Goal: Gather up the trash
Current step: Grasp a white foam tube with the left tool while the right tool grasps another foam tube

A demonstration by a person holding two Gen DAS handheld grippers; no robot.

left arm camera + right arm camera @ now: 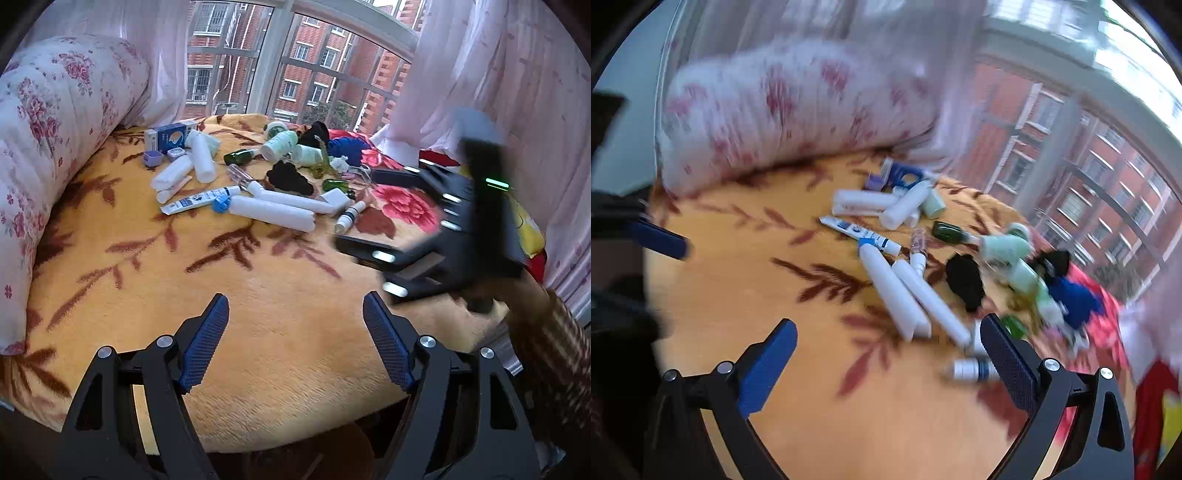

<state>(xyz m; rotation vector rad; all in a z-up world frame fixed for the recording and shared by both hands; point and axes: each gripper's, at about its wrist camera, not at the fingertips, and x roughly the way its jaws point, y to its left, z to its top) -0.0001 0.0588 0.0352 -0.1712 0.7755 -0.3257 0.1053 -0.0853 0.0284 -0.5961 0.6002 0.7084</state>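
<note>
Both empty. Left hand-held gripper [295,332] is spread wide over bare yellow leaf-print blanket [258,314] near the bed's near edge, nothing between the fingers. Right hand-held gripper [888,363] likewise released, over the blanket [775,295] just short of the trash pile; the small white bottle with a blue band [971,369] lies just beside its right finger, not gripped.

Trash sits in one scatter toward the bed's far, window-side edge.

Left wrist view only:
- right hand-held gripper seen from outside [424,236], blurred, at the pile's right
- white-and-green bottles: 2 clear [279,144] [308,154]
- blue box [171,134], small purple cup [153,158]
- sharp brick building through the window [314,74]

Right wrist view only:
- the left gripper's blue finger [659,240] at frame left
- heavy motion blur, small items unreadable

Counts (left view):
- white foam rolls: 2 long [273,214] [291,197], touching side by side, plus 3 shorter ones near the box
- toothpaste tube [201,199]: 1
- dark green glass bottle [240,156]: 1
- black cloth lumps: 2 [290,179] [316,134]
- blue cloth [347,146]: 1

Floral rolled quilt [48,129] lines the bed's left edge.
</note>
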